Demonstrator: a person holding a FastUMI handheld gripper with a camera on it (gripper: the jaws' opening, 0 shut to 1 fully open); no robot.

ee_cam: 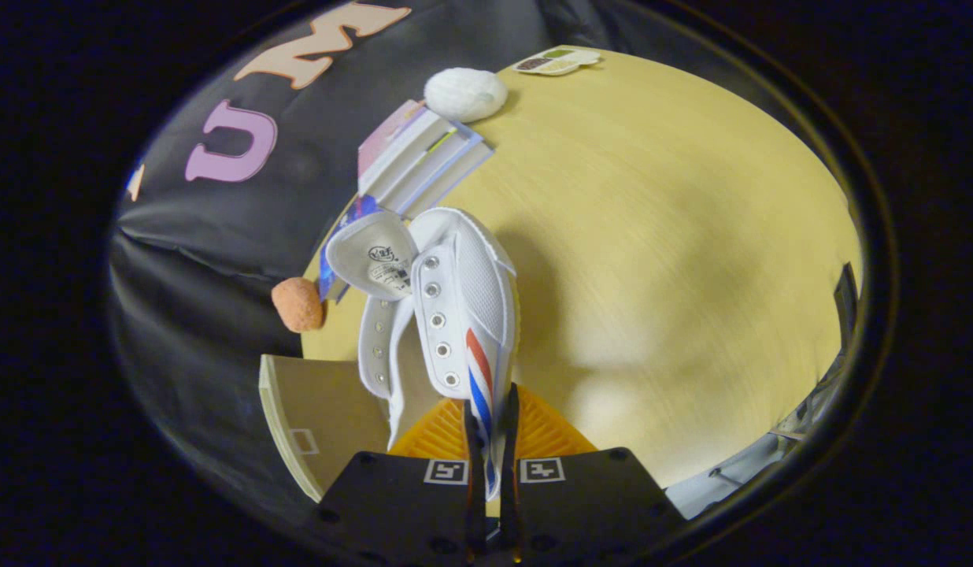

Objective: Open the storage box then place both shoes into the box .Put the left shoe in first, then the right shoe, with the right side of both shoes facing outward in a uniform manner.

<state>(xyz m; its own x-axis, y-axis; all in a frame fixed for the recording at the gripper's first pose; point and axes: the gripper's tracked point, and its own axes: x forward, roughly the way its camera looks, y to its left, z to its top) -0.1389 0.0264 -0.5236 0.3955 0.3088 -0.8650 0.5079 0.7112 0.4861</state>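
A white canvas shoe (455, 307) with red and blue side stripes and metal eyelets hangs in the air above the round wooden table (675, 260). My gripper (491, 441) is shut on the shoe's side wall, both fingers pinching the striped edge. The shoe's tongue (372, 256) flops open, away from me. Its orange sole (486, 429) shows just behind the fingers. A clear storage box (817, 394) edge shows to the right of the fingers, at the table's rim.
A stack of books (419, 161) lies on the table beyond the shoe, with a white fluffy ball (464, 94) past it. An orange ball (297, 305) sits at the table's edge. A tan cardboard panel (313, 425) lies left of the fingers. A small card (557, 61) lies far off.
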